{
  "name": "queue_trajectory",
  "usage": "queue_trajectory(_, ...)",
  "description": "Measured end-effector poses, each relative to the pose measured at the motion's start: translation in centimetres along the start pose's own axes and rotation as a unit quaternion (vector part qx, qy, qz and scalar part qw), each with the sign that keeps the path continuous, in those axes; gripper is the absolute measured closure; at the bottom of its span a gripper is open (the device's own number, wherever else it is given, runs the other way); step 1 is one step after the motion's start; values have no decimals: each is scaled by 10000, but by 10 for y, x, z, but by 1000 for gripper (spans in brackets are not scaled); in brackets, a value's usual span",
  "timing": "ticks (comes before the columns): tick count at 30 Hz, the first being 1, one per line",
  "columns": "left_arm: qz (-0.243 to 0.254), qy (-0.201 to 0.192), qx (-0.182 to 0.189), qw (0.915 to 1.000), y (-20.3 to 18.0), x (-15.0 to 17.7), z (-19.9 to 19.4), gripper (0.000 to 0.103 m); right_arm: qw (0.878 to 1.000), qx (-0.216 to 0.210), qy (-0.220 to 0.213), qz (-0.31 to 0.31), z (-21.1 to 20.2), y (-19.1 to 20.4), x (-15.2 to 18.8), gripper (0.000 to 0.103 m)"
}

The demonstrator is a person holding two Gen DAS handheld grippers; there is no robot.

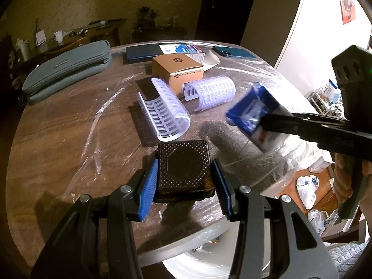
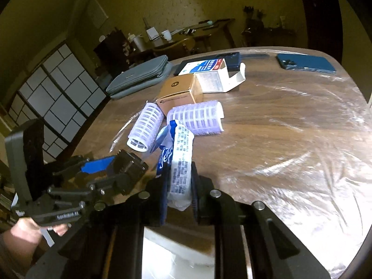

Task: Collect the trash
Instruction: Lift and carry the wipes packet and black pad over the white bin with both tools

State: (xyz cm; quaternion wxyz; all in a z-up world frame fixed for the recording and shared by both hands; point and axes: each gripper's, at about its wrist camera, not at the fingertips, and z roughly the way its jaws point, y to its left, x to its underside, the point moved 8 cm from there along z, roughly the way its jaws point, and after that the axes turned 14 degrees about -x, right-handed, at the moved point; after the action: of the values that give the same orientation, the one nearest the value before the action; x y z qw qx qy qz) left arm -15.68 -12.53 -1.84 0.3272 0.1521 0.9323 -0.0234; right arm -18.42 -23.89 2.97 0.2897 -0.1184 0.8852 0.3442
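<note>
My left gripper [image 1: 184, 181] is shut on a small black square box [image 1: 184, 166] with a dotted lid, low over the near edge of the table. My right gripper [image 2: 180, 193] is shut on a blue and white tissue packet [image 2: 180, 160]. It holds the packet above the table's near right side, where the packet also shows in the left wrist view [image 1: 252, 114]. The left gripper with the black box [image 2: 126, 167] shows at the left of the right wrist view.
Two purple hair rollers [image 1: 162, 109] [image 1: 209, 90], a brown carton [image 1: 177, 69], an open white medicine box [image 2: 209, 76], a grey pouch [image 1: 67, 69] and two dark blue phones [image 2: 307, 64] [image 1: 141, 52] lie on the plastic-covered wooden table [image 1: 69, 127]. A white bin [image 1: 197, 265] stands below the table's near edge.
</note>
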Motion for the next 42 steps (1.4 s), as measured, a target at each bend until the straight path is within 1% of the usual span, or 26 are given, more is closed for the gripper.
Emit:
queue_trajectory(9, -3, -48, -36, 10000, 1, 2, -15, 56, 9998, 126, 85, -126, -29, 4, 16, 86)
queue_trajectory(17, -8, -61, -20, 10000, 0, 8, -27, 56, 9991, 129, 260, -304, -44, 16, 33, 86)
queue_trajectory(21, 29, -50, 7, 10000, -2, 15, -39, 56, 9985, 135, 332, -403, -50, 21, 39, 86)
queue_trajectory(31, 136, 59, 148, 9998, -11, 35, -55, 56, 9964, 90, 629, -569, -63, 34, 63, 86)
queue_trajectory(42, 339, 325, 268, 9985, -30, 60, -52, 56, 9934, 70, 992, -569, -66, 38, 94, 86)
